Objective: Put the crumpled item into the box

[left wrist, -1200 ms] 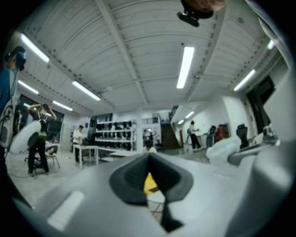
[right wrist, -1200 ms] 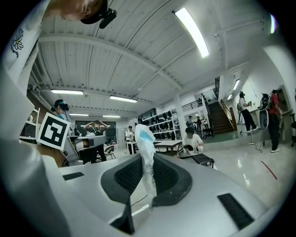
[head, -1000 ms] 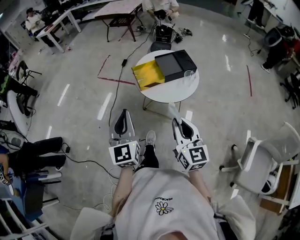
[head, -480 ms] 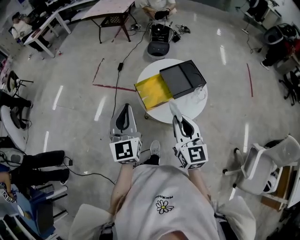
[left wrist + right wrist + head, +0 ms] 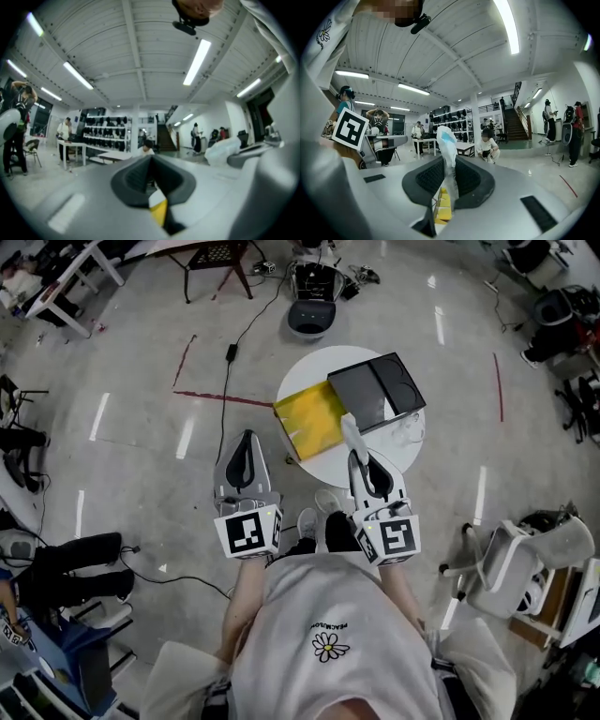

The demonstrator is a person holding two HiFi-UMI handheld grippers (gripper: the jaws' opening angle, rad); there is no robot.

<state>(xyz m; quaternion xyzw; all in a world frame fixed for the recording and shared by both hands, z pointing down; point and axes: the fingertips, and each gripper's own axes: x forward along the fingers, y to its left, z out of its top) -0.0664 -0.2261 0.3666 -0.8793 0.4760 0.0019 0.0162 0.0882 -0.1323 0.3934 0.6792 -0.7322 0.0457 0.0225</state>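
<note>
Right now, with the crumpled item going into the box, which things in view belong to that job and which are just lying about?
Job:
- crumpled item, pinched in the right gripper's jaws
- box, slid open
- white round table under it

Lying about:
- clear plastic thing beside the box
- office chair
- floor cable
- left gripper, jaws shut, empty

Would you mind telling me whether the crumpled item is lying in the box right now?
No, the crumpled item stands pinched between the jaws of the right gripper, outside the box.
</note>
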